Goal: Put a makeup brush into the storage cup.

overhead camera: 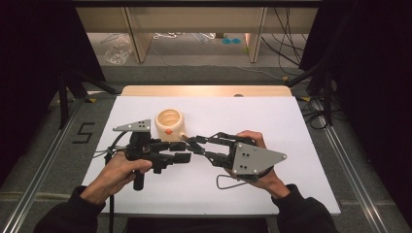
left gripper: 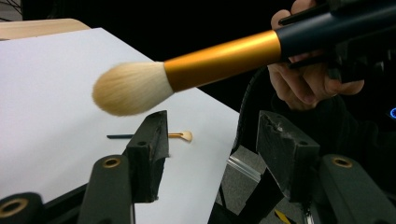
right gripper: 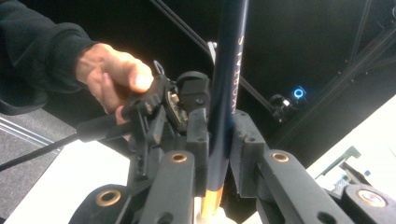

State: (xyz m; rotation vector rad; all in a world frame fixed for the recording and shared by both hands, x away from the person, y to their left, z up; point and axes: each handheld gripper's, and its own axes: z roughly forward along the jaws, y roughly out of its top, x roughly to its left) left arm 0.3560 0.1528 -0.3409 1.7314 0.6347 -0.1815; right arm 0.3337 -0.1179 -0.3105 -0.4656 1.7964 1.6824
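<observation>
Right gripper is clamping the brush between its fingers, left gripper is waiting part-open and empty, cream holder on the worktop not yet filled.

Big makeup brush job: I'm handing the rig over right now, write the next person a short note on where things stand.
Right gripper: shut on the big brush, clamped on its dark handle.
Left gripper: open, nothing between the pads, just under the brush's bristles.
Cream holder cup stands on the white table, close to both grippers.
Small brush lies flat on the table.
Done: big brush is picked up.
Left, probably: set it in the cup, then the small brush.
</observation>
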